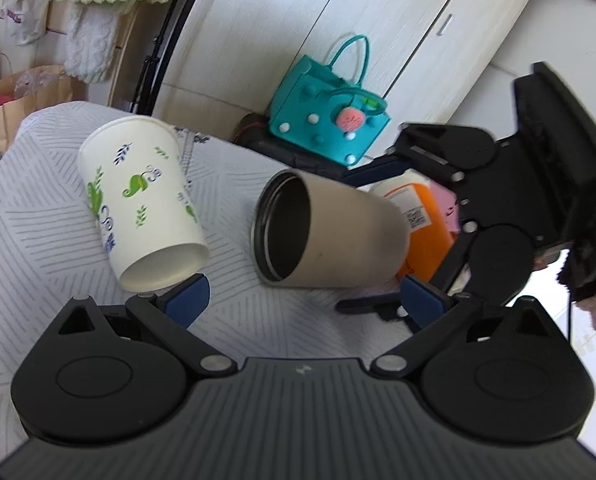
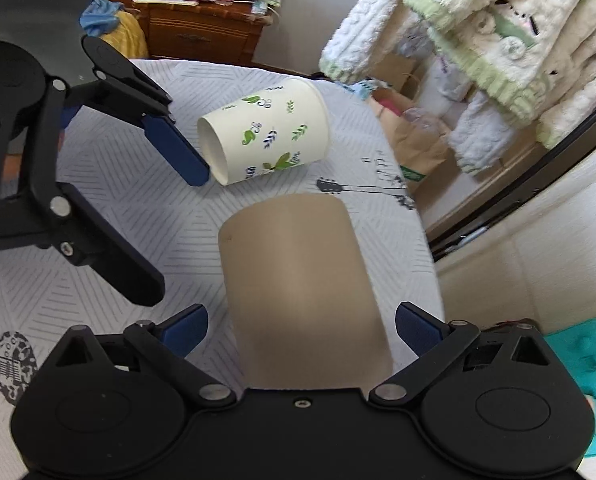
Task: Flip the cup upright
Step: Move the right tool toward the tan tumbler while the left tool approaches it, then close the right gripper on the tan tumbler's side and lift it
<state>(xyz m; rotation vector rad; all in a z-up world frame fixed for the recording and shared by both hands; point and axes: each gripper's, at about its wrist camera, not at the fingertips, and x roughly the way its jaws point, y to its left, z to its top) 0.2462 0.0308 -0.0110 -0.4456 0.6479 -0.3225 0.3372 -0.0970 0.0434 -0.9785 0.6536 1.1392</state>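
A beige tumbler with a dark inside lies on its side on the patterned tablecloth, mouth towards my left gripper. A white paper cup with green leaf prints lies on its side to its left. My left gripper is open; its left pad touches or nearly touches the paper cup's base. In the right wrist view my right gripper is open around the tumbler's base end, pads apart from it. The paper cup lies beyond, with the left gripper beside it.
A teal bag and an orange container sit past the tumbler. A paper bag and hanging towels stand past the table's edge. A wooden cabinet with clutter stands behind.
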